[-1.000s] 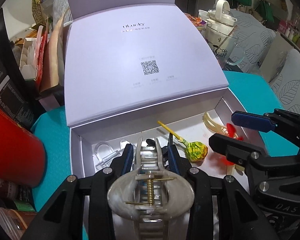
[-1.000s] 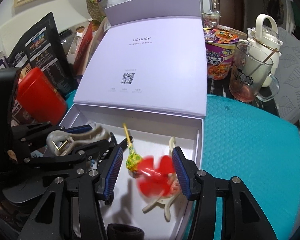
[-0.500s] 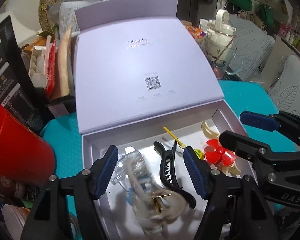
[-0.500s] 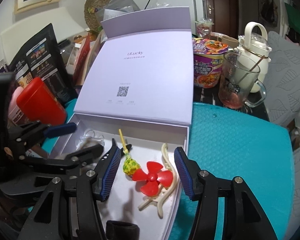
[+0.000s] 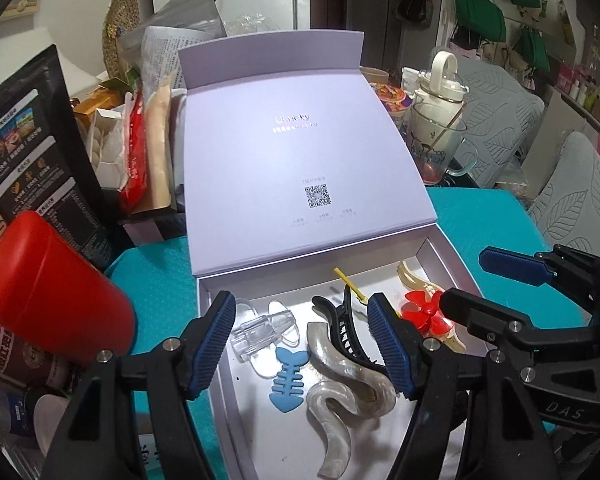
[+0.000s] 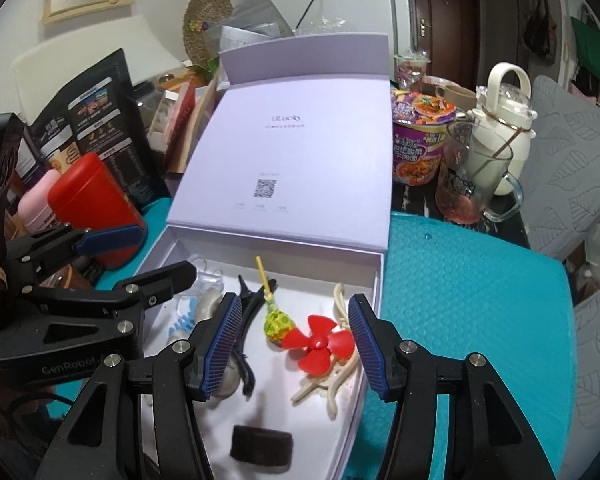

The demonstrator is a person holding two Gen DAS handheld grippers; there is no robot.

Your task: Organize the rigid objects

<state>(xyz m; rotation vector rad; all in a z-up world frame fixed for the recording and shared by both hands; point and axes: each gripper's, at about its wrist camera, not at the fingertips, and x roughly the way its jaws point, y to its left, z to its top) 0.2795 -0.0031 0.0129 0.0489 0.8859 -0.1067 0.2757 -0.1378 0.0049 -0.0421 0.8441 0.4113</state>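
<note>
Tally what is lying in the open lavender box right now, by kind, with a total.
Hair clips: 4, namely the pearl claw clip, black clip, clear clip and cream clip
Red propeller: 1
Blue fishbone piece: 1
Lollipop: 1
Black band: 1
Total: 8

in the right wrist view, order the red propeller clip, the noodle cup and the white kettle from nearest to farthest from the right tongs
1. Red propeller clip, in the box between the right tongs' fingers.
2. Noodle cup, behind the box lid, right of it.
3. White kettle, farther back right, behind the glass mug.
</note>
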